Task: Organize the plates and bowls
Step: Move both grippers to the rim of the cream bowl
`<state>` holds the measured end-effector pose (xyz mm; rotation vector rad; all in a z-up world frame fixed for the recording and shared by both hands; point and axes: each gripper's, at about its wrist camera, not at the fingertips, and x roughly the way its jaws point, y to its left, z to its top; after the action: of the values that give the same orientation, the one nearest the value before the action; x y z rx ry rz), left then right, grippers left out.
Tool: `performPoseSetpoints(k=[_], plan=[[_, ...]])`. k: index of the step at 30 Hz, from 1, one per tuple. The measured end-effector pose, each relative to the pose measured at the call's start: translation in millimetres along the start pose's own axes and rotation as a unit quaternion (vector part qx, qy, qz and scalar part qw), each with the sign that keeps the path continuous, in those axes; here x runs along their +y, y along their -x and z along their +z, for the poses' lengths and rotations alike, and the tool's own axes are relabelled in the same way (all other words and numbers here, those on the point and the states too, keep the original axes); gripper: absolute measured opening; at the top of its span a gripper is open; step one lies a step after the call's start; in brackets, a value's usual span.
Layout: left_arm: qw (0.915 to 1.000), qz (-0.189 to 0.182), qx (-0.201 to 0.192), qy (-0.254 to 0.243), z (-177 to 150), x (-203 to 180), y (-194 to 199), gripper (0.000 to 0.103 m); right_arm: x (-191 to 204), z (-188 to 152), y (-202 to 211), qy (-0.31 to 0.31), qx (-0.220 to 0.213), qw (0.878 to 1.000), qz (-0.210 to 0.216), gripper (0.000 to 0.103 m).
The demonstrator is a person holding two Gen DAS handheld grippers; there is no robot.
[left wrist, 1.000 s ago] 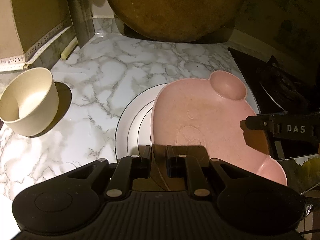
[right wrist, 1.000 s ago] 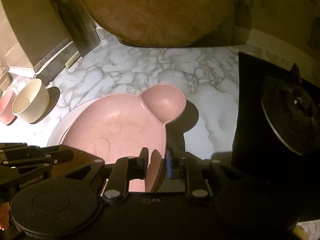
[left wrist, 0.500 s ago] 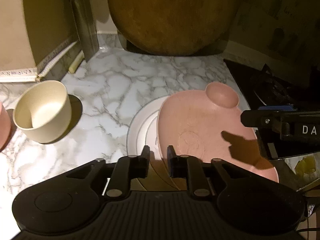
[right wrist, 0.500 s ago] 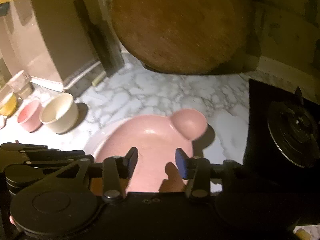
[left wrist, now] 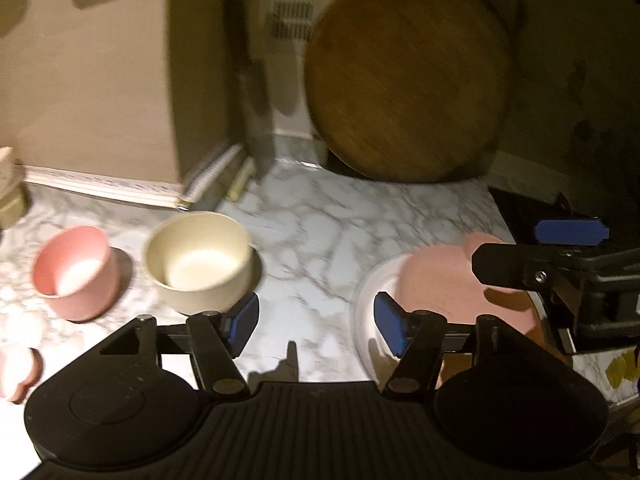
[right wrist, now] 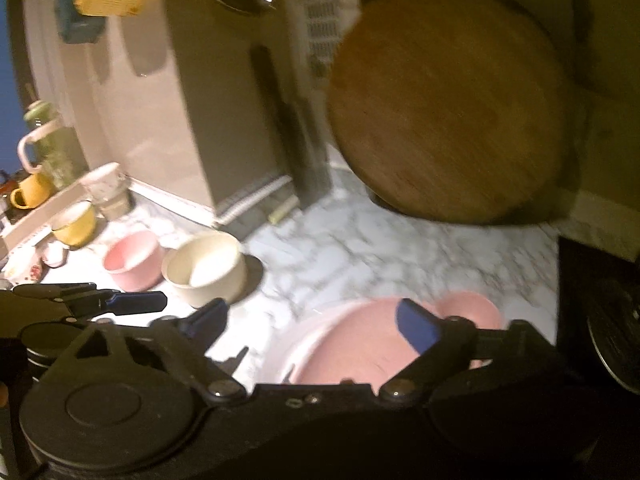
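Where white plate (left wrist: 368,292) lies, pink plate (left wrist: 436,280).

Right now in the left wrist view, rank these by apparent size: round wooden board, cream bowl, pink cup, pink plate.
1. round wooden board, clearly the largest.
2. pink plate, though the right gripper partly covers it.
3. cream bowl.
4. pink cup, only slightly smaller than the bowl; blur makes that gap unsure.

A home kitchen. A marble-patterned surface (left wrist: 320,240) carries bowls (left wrist: 200,264) and a pink plate (left wrist: 440,288). A round wooden board (left wrist: 404,76) leans on the wall, a gas hob (right wrist: 600,320) sits at right, and yellow mugs (right wrist: 30,190) stand far left.
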<state>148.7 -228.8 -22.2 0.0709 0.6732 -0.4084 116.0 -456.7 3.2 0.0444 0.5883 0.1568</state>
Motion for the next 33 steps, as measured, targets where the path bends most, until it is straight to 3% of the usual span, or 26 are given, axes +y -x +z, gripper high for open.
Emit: performPoseSetpoints(k=[5, 7, 10, 15, 22, 27, 33], plan=[[0.9989, 0.034, -0.028, 0.013, 0.8, 22.8, 20.2, 0.072, 31.6, 8.9, -6.8, 0.017, -0.032, 0.999, 0.016, 0.103], [0.9982, 0.044, -0.035, 0.022, 1.3, 33.8, 25.7, 0.073, 43.2, 11.5, -13.3, 0.022, -0.030, 0.999, 0.018, 0.103], [0.9954, 0.073, -0.047, 0.041, 2.3, 51.3, 30.6, 0.084, 58.7, 14.1, -25.3, 0.025, -0.028, 0.999, 0.025, 0.103], [0.9903, 0.103, -0.061, 0.071, 4.8, 82.9, 29.0, 0.085, 80.0, 20.0, -50.6, 0.013, -0.014, 0.999, 0.028, 0.103], [0.9862, 0.118, -0.048, 0.105, 6.3, 115.9, 5.4, 0.085, 95.7, 28.5, -92.7, 0.005, 0.008, 1.000, 0.016, 0.103], [0.9838, 0.136, -0.025, 0.114, 6.4, 127.7, -28.1, 0.085, 93.4, 33.9, -131.7, -0.020, 0.052, 0.998, 0.007, 0.100], [0.9841, 0.130, 0.004, 0.121, 7.8, 133.2, -61.4, 0.085, 84.1, 41.3, -167.1, -0.044, 0.083, 0.996, -0.007, 0.096]])
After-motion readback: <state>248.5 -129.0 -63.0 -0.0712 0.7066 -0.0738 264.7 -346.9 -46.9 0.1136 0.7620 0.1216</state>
